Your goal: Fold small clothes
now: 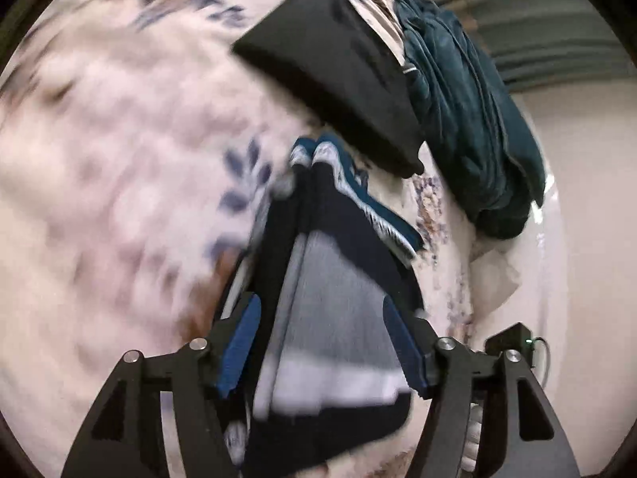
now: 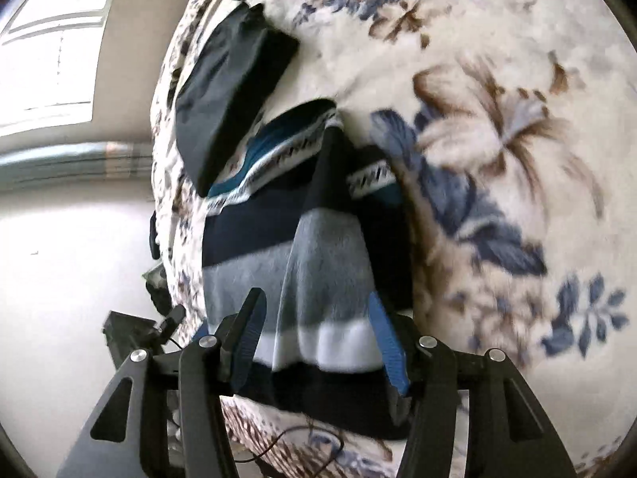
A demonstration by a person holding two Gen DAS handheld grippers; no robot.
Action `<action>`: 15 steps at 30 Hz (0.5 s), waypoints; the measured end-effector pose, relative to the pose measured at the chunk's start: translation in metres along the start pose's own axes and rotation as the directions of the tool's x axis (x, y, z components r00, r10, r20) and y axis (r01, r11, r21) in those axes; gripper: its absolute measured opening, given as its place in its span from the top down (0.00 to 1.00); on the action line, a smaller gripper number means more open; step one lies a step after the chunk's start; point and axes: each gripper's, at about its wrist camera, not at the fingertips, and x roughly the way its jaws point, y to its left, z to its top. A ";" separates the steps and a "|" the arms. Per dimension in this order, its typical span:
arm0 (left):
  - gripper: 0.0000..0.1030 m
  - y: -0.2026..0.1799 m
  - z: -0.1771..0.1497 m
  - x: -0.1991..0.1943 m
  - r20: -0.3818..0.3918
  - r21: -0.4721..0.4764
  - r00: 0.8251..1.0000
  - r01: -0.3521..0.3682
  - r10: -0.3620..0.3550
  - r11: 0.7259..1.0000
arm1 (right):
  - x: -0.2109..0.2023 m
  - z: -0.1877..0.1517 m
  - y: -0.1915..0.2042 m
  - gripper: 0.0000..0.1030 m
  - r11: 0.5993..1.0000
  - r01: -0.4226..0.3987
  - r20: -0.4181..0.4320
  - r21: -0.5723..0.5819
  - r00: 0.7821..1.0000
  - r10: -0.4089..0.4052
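Observation:
A striped knit garment (image 1: pixel 334 279) in navy, grey and white, with a teal patterned top, lies on a floral bedspread (image 1: pixel 119 159). My left gripper (image 1: pixel 321 300) hovers just over its grey band. The blue pads (image 1: pixel 239 342) stand apart with their inner faces bare, the cloth showing in the gap between them. In the right wrist view a raised fold of the same garment (image 2: pixel 318 263) runs up the middle. My right gripper (image 2: pixel 315 294) straddles that fold, its pads (image 2: pixel 388 342) apart and not pressing it.
A folded black garment (image 1: pixel 330 67) (image 2: pixel 235 91) lies just beyond the striped one. A rumpled teal garment (image 1: pixel 469 119) sits past it at the bed's edge. A dark box (image 2: pixel 131 334) and a thin cable (image 2: pixel 310 442) are by the near edge of the bedspread (image 2: pixel 477 159).

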 end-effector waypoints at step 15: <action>0.90 -0.015 0.031 0.036 -0.002 0.165 0.984 -0.176 0.179 0.970 | 0.009 0.031 -0.009 0.90 0.996 0.000 -0.019 0.086 1.000 0.002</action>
